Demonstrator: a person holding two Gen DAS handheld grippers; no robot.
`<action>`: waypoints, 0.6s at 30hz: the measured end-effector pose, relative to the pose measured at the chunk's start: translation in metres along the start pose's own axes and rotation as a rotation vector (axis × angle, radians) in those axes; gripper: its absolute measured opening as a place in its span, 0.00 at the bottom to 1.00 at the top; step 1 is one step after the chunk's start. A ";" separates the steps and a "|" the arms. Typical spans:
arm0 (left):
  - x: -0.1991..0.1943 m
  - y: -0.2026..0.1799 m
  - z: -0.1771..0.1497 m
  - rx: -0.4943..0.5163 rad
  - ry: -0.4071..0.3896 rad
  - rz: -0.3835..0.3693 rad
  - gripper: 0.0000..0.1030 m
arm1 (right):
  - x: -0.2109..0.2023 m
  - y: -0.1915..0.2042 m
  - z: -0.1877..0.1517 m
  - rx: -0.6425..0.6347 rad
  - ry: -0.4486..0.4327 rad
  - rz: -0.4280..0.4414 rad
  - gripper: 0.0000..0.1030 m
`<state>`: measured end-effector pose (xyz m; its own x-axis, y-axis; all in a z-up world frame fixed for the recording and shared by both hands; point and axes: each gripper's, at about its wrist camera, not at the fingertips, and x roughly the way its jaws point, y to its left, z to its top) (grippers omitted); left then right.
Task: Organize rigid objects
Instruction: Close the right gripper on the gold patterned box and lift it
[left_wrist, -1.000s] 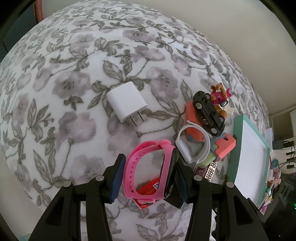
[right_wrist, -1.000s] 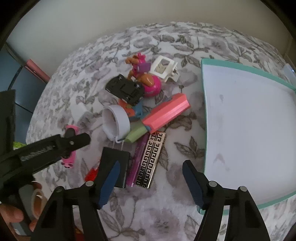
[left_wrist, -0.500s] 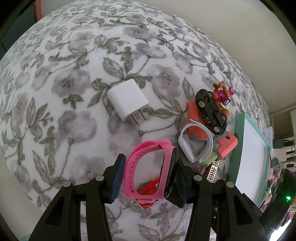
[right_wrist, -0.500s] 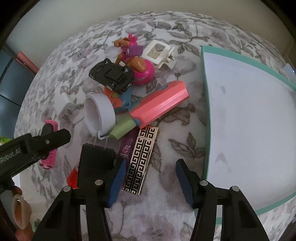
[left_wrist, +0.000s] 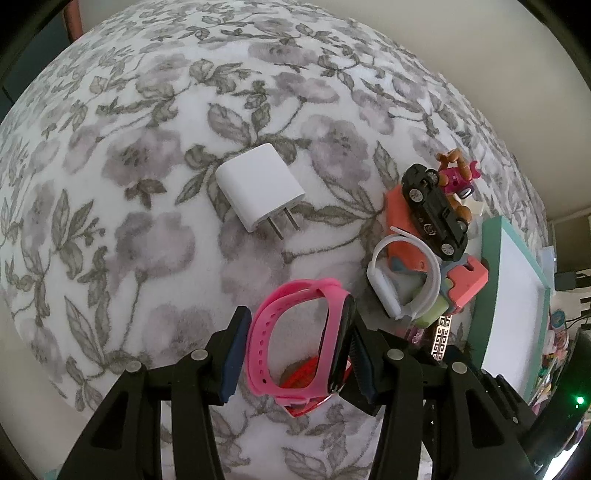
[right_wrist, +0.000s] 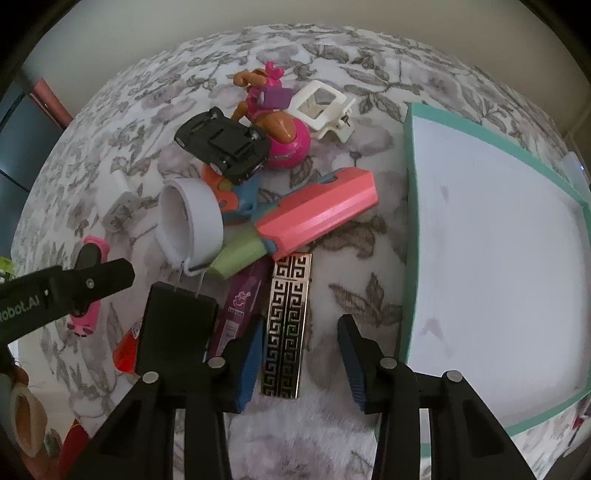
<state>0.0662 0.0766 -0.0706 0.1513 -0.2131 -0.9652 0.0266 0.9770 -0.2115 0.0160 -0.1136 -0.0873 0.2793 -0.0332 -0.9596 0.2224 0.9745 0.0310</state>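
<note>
Gold-and-black key-pattern plate (right_wrist: 286, 328), flat on the floral cover (right_wrist: 369, 302), between the fingers of the right gripper (right_wrist: 301, 325). Narrower there than a second ago and closing now, lower over the heap too; one pad just beside the plate's edge, the other apart from it, so nothing clamped yet. Likely the start of a pick, with the teal tray (right_wrist: 408, 221) bare and close alongside as the probable goal.

Just beside, on the other side of that near pad, a black plug adapter (right_wrist: 177, 325) and a purple tube (right_wrist: 240, 299); risk of nudging these on closing.

In the left gripper (left_wrist: 298, 317), a pink watch band (left_wrist: 295, 339), pressed between both pads at a middling width. No change there across the second: same width, same place, apparently waiting for the other hand.

Further out, a coral case (right_wrist: 317, 214) and a white watch band (right_wrist: 192, 221). Beyond, a black toy car (right_wrist: 221, 147), a pink doll figure (right_wrist: 277, 110) and a white claw clip (right_wrist: 321, 107), all unsorted. Apart from the heap, a white charger (left_wrist: 260, 192).
</note>
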 end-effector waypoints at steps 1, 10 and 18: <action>0.001 0.000 0.000 0.002 0.003 0.002 0.51 | 0.001 0.002 0.001 -0.006 -0.003 -0.007 0.41; 0.007 0.000 0.000 0.003 0.015 0.014 0.51 | 0.005 0.019 0.003 -0.062 -0.018 -0.069 0.40; 0.008 -0.001 -0.003 0.017 0.021 0.029 0.51 | -0.002 0.009 -0.007 -0.040 -0.018 -0.064 0.23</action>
<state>0.0645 0.0737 -0.0789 0.1316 -0.1842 -0.9740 0.0388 0.9828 -0.1806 0.0110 -0.1034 -0.0872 0.2830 -0.0990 -0.9540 0.2025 0.9784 -0.0415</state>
